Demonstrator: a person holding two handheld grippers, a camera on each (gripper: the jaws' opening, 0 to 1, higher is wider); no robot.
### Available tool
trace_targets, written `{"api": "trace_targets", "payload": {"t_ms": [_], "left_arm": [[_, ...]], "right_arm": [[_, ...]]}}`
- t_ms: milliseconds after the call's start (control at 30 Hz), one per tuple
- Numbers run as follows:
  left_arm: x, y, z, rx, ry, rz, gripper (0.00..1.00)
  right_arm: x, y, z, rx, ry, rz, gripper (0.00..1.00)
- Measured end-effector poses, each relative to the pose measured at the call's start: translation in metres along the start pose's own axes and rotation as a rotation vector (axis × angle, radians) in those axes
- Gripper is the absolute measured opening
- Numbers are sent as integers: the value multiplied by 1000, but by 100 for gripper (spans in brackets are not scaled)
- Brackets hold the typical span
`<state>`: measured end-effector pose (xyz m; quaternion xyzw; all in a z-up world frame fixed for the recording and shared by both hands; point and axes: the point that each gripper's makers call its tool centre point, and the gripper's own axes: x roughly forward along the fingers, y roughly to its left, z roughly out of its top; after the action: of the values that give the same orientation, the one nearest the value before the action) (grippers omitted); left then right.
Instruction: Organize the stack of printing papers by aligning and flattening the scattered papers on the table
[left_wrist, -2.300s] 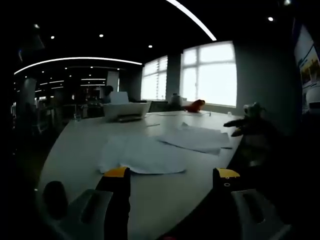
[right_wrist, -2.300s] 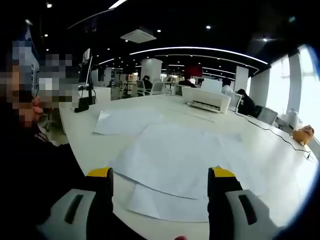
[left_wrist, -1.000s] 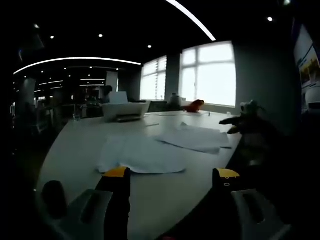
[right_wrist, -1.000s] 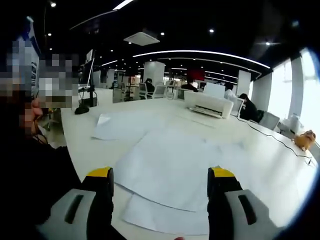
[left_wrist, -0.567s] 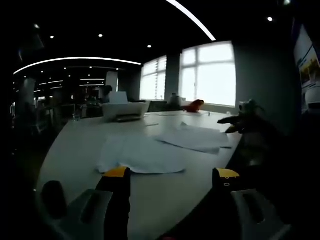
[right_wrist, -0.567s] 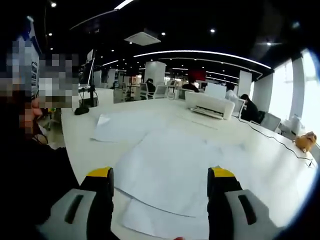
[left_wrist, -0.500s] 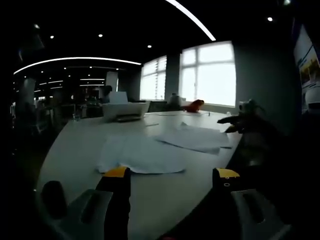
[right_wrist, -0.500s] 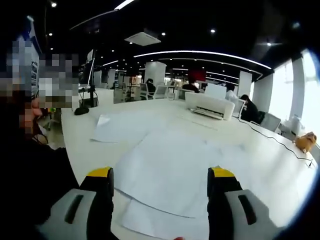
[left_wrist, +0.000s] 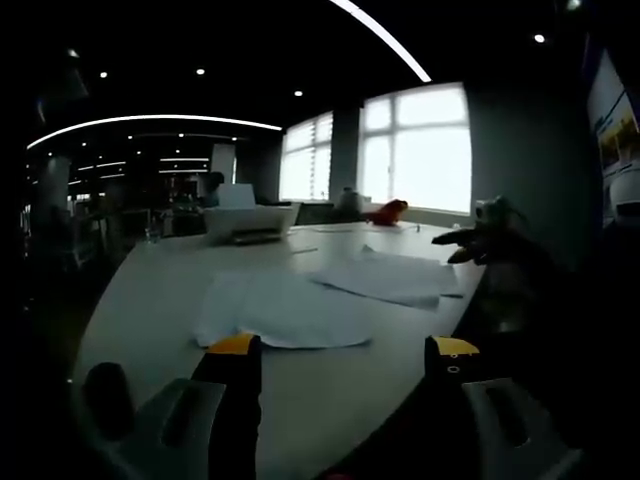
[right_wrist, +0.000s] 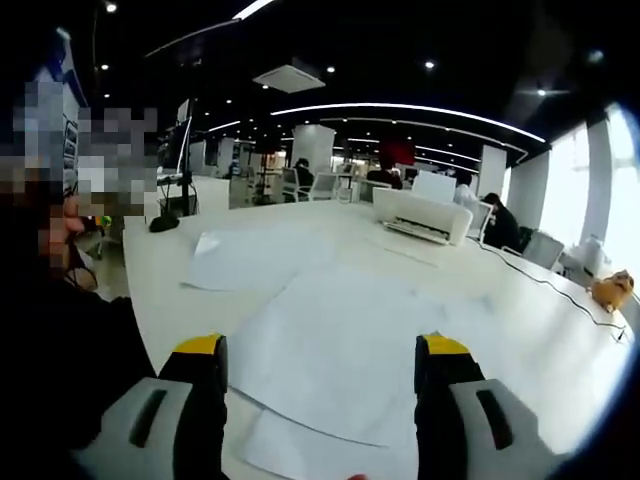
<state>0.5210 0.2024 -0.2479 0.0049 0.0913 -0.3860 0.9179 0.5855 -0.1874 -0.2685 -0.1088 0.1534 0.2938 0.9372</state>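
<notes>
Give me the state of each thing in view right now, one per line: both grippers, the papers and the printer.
left gripper: open, empty, held above the table edge.
right gripper: open, empty, over the near papers.
near papers: overlapping, edges misaligned, lying flat.
far sheet: apart from the pile, one corner curled up.
printer: white, on the table, sheet standing in its tray.

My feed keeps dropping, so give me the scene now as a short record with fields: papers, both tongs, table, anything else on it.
papers: loose white sheets in two overlapping, unaligned piles, one under the right tongs, a second apart toward the table edge
left tongs: open, empty, short of the near sheets
right tongs: open, empty, over the paper pile
table: white, long
printer: white, at the far end
orange toy: near the window side
</notes>
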Motion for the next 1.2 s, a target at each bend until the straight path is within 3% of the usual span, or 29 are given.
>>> {"api": "trace_targets", "payload": {"t_ms": [600, 1200], "left_arm": [[0, -1, -1, 5, 0, -7, 68], [4, -4, -6, 4, 10, -21, 66]], "right_arm": [[-3, -3, 9, -19, -5, -7, 72], [-1, -8, 8, -16, -3, -10, 72]]}}
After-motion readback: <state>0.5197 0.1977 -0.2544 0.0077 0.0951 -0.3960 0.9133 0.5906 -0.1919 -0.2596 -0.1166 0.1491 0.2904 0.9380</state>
